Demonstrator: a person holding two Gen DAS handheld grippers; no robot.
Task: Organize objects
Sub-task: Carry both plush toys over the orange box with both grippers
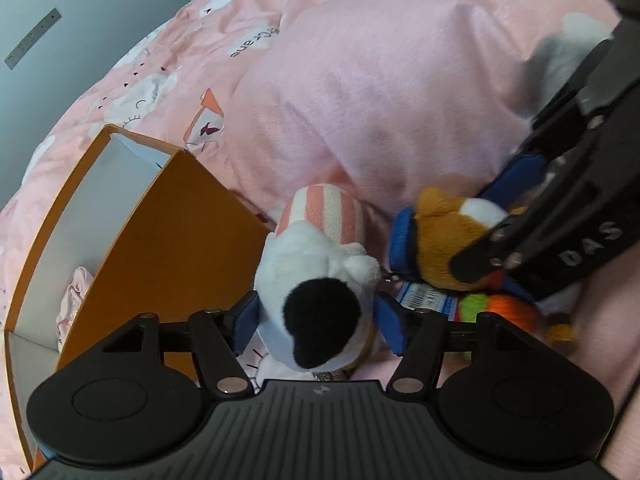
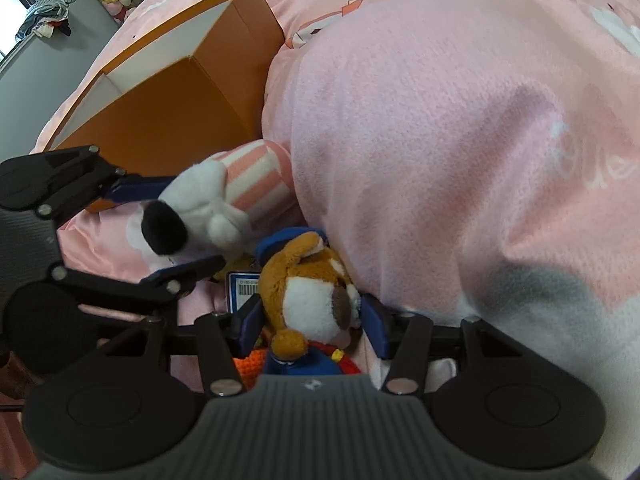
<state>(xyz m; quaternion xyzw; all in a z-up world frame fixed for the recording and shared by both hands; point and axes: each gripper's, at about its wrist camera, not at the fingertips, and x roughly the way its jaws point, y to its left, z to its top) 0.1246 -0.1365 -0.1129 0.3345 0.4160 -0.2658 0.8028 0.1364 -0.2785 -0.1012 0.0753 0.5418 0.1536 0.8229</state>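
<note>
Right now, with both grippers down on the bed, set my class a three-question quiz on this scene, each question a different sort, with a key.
1. True or false: the left gripper has its fingers on either side of the white plush dog.
2. Multiple choice: the orange box is A) closed with a lid, B) open at the top, C) lying flattened.
3. Fill in: the right gripper is around the brown plush dog, which lies against a large ______ plush.

Key: 1 true. 2 B. 3 pink.
</note>
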